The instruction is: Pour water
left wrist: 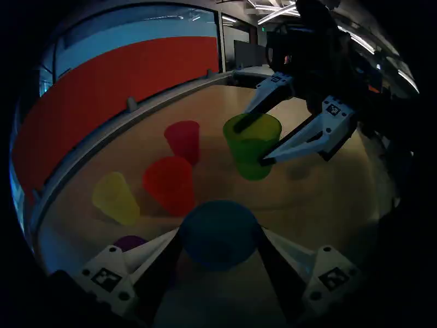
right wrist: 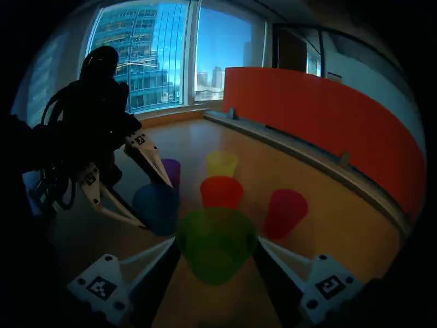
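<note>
My left gripper [left wrist: 220,240] is shut on a blue cup [left wrist: 220,235], which sits upright between its fingers. Across the table my right gripper [left wrist: 252,145] is shut on a translucent green cup [left wrist: 252,147], one finger on each side. In the right gripper view the green cup [right wrist: 216,243] sits close between my right gripper's [right wrist: 216,246] fingers. Farther left, the left gripper [right wrist: 155,203] holds the blue cup [right wrist: 157,208]. The two cups are apart. I cannot tell whether either holds water.
On the wooden table [left wrist: 306,197] stand a red cup [left wrist: 170,183], a crimson cup [left wrist: 183,139], a yellow cup [left wrist: 116,198] and a purple cup [left wrist: 130,242]. An orange-red partition [left wrist: 125,82] runs along the table's far edge. A person's dark arm [right wrist: 87,120] holds the left gripper.
</note>
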